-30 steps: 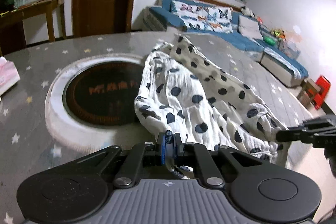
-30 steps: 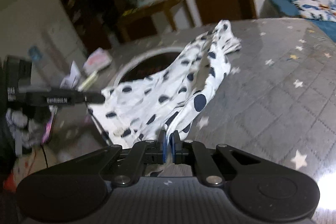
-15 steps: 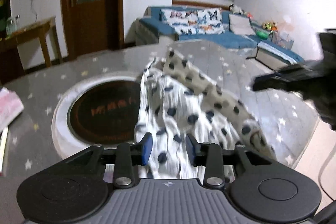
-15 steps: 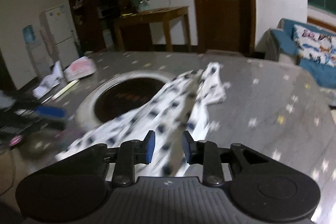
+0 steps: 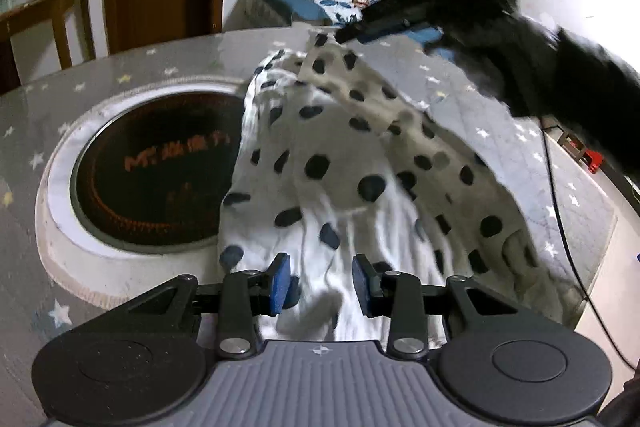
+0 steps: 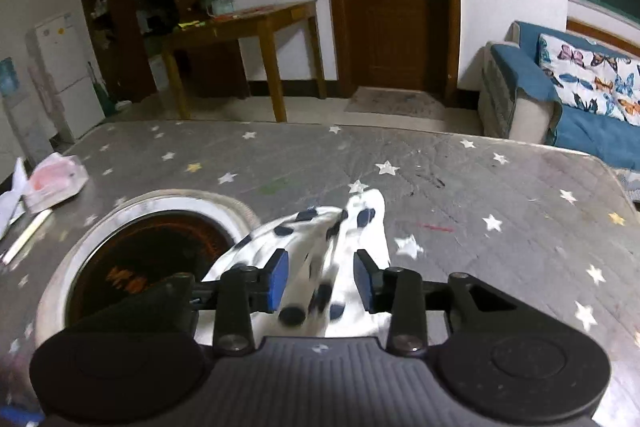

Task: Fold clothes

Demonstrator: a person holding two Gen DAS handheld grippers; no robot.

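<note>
Garment [image 5: 360, 163] lies crumpled on surface [image 6: 480, 179], partly over round inset. Left tongs [image 5: 320, 283] part-open, gripping nothing. Right tongs [image 6: 321, 277] opening, cloth loose between. Regrip clean edges, pull flat before folding.

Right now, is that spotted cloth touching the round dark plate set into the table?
Touching. In the left wrist view the spotted cloth drapes over the round dark plate's right edge, hiding part of its rim.

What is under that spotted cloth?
The polka-dot garment lies on the star-print table cover, overlapping the round inset's rim. Anything beneath its folds is hidden.
</note>
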